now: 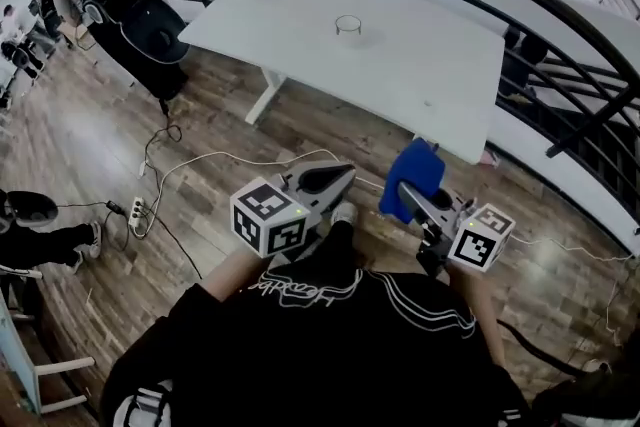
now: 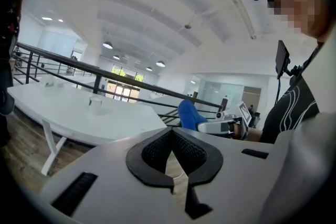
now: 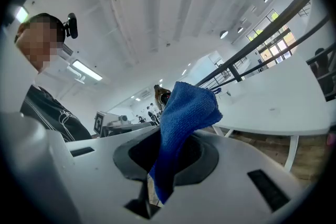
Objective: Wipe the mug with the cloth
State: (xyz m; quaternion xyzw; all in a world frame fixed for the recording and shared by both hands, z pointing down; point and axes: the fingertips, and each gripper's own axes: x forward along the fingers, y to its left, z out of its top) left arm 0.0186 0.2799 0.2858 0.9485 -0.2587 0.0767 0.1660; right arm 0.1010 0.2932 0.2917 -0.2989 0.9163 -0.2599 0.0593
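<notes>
A small clear glass mug (image 1: pixel 348 24) stands alone on the white table (image 1: pixel 420 65), far ahead of both grippers; it also shows in the left gripper view as the mug (image 2: pixel 96 102). My right gripper (image 1: pixel 408 187) is held close to my body, shut on a blue cloth (image 1: pixel 412 177) that sticks up from its jaws. In the right gripper view the cloth (image 3: pixel 186 113) hangs between the pads of the right gripper (image 3: pixel 163 134). My left gripper (image 1: pixel 345 170) is beside it, shut and empty; its pads meet in its own view (image 2: pixel 171 132).
A dark curved railing (image 1: pixel 560 15) runs behind and to the right of the table. White cables and a power strip (image 1: pixel 138 212) lie on the wooden floor at left. A black bag (image 1: pixel 140 15) hangs near the table's left end. People sit at far left.
</notes>
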